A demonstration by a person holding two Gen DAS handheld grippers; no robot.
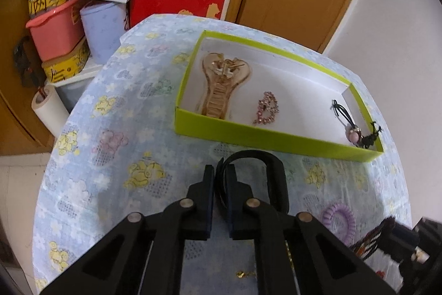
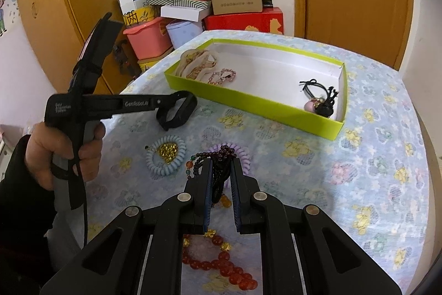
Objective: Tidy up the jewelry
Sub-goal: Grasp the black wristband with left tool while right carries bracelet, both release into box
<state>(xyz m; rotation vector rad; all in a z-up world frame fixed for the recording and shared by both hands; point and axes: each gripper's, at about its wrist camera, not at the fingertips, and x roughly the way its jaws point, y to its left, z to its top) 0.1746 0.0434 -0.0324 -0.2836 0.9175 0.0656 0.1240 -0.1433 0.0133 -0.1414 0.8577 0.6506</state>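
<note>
1. Nearest the right-wrist lens: red bead bracelet (image 2: 221, 261) flat on the cloth under the right gripper (image 2: 221, 170), not yet collected.
2. Right gripper: jaws narrow, closed on a dark bead necklace (image 2: 218, 165) that bunches between the pads, with a loose run trailing toward the purple coil hair tie (image 2: 243, 154). Risk: trailing beads snag the coil on lifting and drag it along, or the strand slips out of a thin pinch.
3. Left gripper (image 1: 220, 179): jaws nearly closed, pinching one side of a black band (image 1: 265, 173); rest of the loop hangs free to the right. Appears raised off the cloth in the right-wrist view, though height hard to judge through the fisheye.
4. Risk: grip on one edge only, so the band may swing or twist out in transit, or catch the near wall of the green tray (image 1: 276, 138) and fall short.
5. Left hand (image 2: 69, 154): wrapped around the handle, fingers on the trigger, tool held level and aimed toward the tray.
6. Tray contents: gold hair claw (image 1: 221, 85), pink rhinestone clip (image 1: 266, 108), black elastic with pink bead (image 1: 356, 129); middle floor free for a drop.
</note>
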